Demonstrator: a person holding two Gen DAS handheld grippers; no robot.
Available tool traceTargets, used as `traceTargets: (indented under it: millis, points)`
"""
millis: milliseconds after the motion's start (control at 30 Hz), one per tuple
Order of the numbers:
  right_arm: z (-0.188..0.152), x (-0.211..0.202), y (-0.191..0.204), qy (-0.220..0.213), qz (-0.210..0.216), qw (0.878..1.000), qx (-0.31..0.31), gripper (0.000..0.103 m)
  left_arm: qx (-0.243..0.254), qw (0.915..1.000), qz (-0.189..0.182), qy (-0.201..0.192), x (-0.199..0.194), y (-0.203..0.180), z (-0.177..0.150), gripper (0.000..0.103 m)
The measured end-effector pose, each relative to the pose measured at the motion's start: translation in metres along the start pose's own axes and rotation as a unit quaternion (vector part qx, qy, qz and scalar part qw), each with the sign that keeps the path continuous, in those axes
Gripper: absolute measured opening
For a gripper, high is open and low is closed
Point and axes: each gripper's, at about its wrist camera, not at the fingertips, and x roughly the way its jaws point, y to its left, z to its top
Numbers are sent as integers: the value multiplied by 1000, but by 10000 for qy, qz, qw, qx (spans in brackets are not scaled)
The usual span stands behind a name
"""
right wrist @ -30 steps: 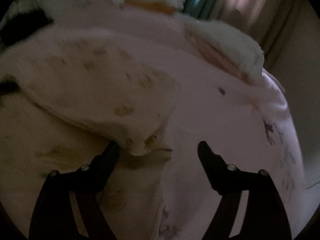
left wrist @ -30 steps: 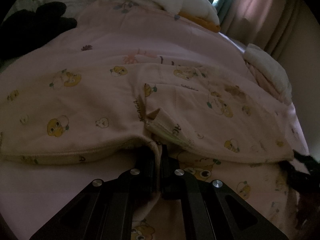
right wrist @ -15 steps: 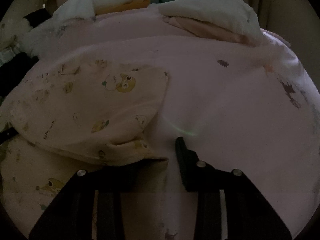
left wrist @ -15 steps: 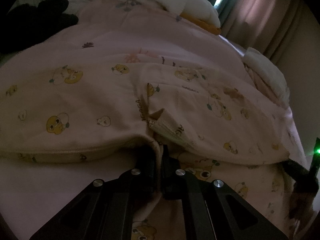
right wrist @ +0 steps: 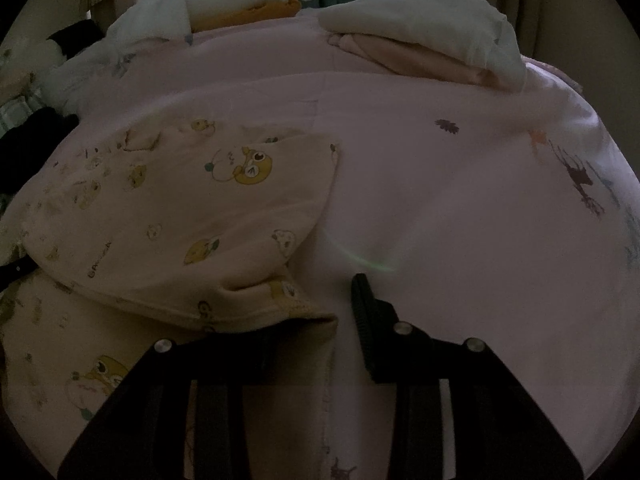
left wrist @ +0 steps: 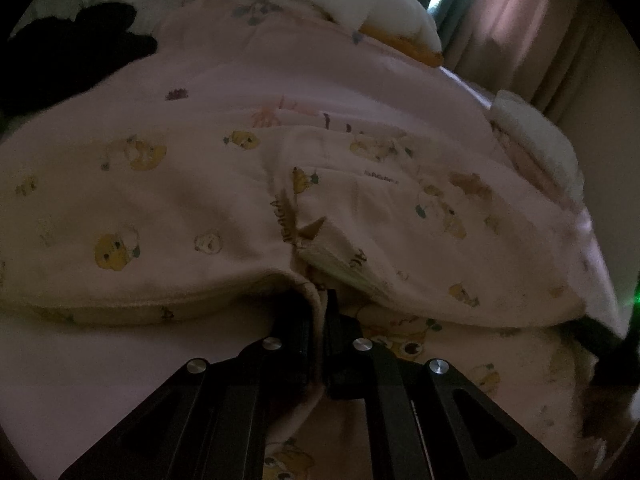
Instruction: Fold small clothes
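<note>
A cream baby garment [left wrist: 168, 216] printed with yellow cartoon faces lies spread on a pink bed sheet [left wrist: 280, 72]. My left gripper [left wrist: 320, 312] is shut on a fold of the garment's near edge, cloth pinched between its fingers. In the right wrist view the same garment [right wrist: 192, 216] lies at the left, partly folded over. My right gripper [right wrist: 320, 320] is open; its left finger is hidden under the garment's hem and its right finger [right wrist: 370, 320] rests bare on the sheet.
A stack of folded white and pink clothes [right wrist: 424, 36] sits at the far right of the bed. A white and orange plush or pillow [right wrist: 240, 4] lies at the head. Dark items [left wrist: 76, 56] lie at the far left. Curtains [left wrist: 520, 20] hang behind.
The right gripper swung from a blurred sideways view to face the bed head and slid its left finger under the garment's hem, its fingers closer together. The left gripper kept its pinch, barely moving.
</note>
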Motion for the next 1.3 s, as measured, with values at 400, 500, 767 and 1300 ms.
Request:
traceTargets:
  millis: [400,500,767,1300]
  points:
    - [-1,-1,15,-16,-455,9984,-333,36,688,9932,942,-61,3,-27,0,9]
    - [-2,-1,15,-9,-472,9984,-320,37,1166,9793,1651,-110,9,-46,-5,19]
    - [-1,0,6,3,-241,9997,-96,37,555,9935,986,-88,6,-16,5,20]
    - [-2,0,8,-1,-448,9989,-150,43,-799,9963,-253,-187,-31,57,3,34]
